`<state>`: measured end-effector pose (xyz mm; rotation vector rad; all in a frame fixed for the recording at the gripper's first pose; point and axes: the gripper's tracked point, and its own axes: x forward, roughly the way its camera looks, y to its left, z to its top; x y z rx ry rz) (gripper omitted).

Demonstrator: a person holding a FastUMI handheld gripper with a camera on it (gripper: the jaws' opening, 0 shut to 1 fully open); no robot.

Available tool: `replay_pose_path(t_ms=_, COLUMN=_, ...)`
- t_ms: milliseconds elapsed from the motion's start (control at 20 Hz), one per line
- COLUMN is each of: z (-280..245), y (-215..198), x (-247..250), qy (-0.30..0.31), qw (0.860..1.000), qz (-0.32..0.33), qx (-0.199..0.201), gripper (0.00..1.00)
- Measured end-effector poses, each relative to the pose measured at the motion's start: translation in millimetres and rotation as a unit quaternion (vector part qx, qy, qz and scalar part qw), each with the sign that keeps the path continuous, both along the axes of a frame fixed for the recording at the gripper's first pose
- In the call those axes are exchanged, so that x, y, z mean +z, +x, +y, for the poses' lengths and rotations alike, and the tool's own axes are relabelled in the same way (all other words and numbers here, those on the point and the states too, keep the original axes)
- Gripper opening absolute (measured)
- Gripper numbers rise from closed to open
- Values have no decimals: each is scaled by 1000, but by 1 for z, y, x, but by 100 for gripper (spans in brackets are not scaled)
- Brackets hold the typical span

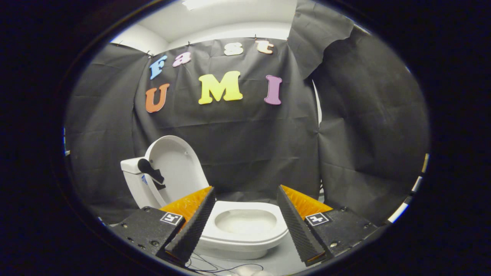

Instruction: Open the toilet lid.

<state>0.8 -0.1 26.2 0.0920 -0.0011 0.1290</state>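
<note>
Lid [174, 168] upright beyond spread, empty gripper [245, 226].

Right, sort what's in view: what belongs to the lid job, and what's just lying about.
Part of the job:
- toilet lid, already raised upright
- toilet bowl, seen between the fingers
- gripper, open, holding nothing

Just there:
- thin cables on the floor below the bowl
- black cloth wall

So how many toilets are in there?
1. The toilet stands between and just beyond the open gripper fingers, its lid already raised against the tank.
</note>
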Motion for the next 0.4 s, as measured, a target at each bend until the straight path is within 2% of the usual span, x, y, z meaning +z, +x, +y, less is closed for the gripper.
replay_pose_path(t_ms=400, z=-2, y=-2, x=4, qy=3, qw=1000, qz=-2, qx=-2, gripper=100)
